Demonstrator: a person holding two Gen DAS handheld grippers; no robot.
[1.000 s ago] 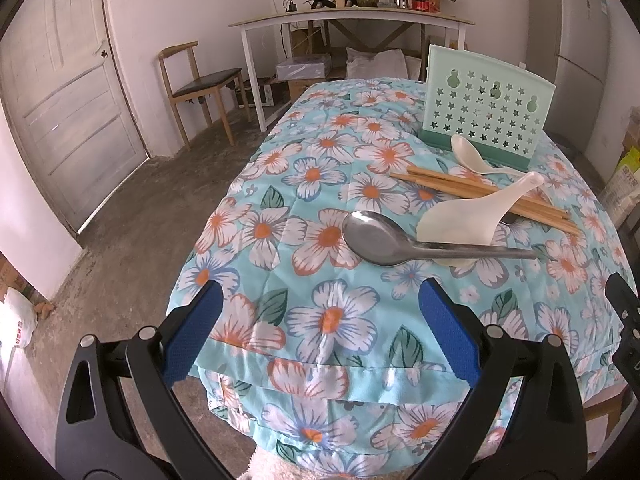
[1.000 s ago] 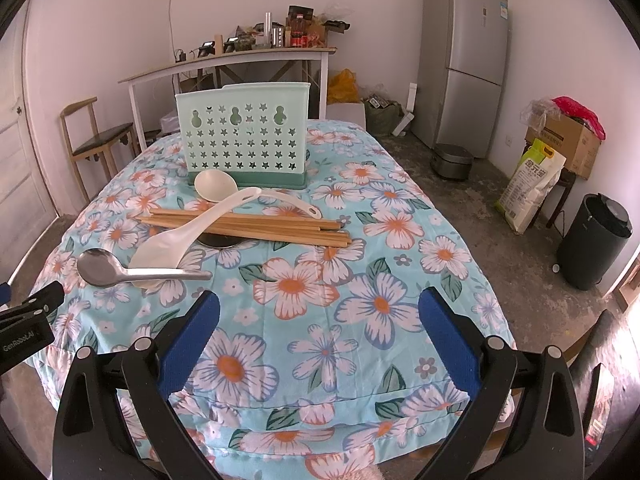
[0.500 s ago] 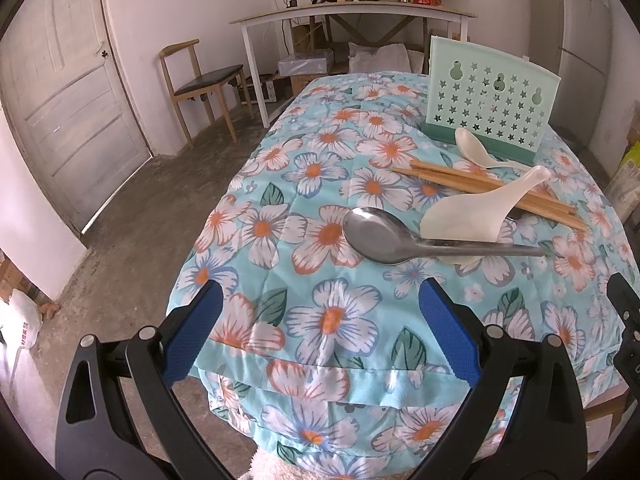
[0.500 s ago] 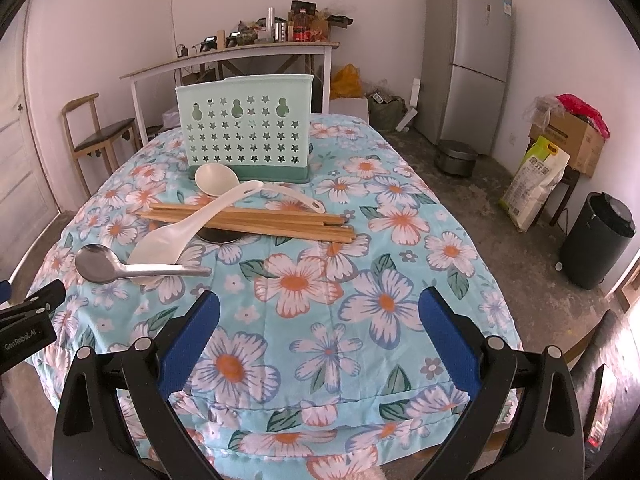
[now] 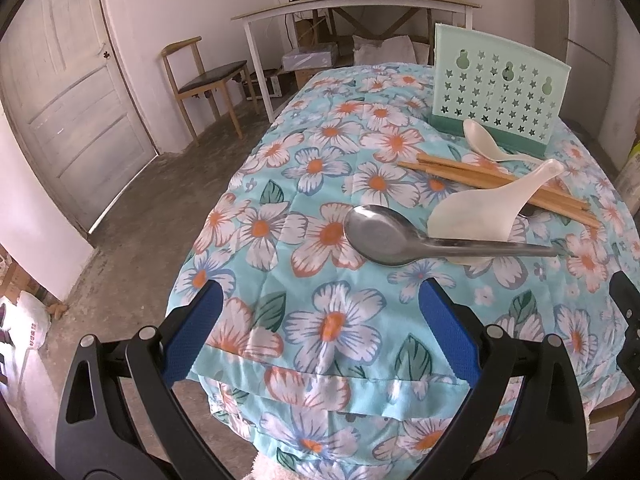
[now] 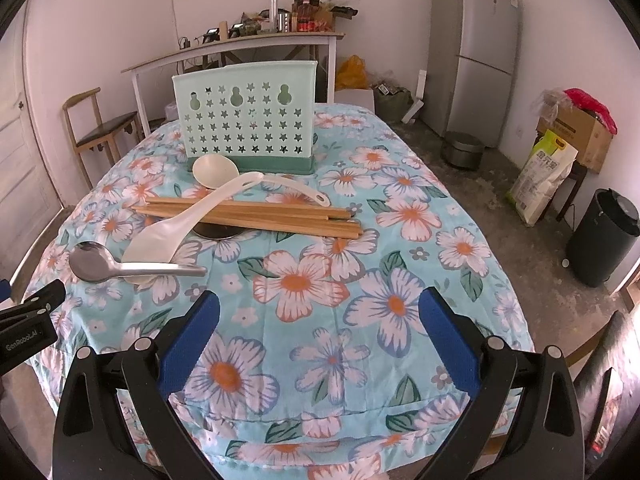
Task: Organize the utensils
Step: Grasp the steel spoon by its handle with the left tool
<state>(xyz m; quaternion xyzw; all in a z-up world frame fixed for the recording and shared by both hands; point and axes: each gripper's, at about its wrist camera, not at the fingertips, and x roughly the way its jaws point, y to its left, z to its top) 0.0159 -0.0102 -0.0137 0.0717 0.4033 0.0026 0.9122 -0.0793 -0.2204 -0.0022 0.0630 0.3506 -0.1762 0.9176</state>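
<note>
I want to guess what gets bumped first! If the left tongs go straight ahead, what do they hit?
Probably the metal spoon. The open left tongs hover over bare flowered cloth, and the spoon's bowl lies next ahead. Depth is hard to judge, so they might pass above it.

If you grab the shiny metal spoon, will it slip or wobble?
Probably a bit slippery: the metal spoon looks smooth and polished, with a thin handle. It should stay stiff, not bend. Its handle lies on the white rice paddle, so lifting it may nudge the paddle. Both tongs, left and right, are open.
</note>
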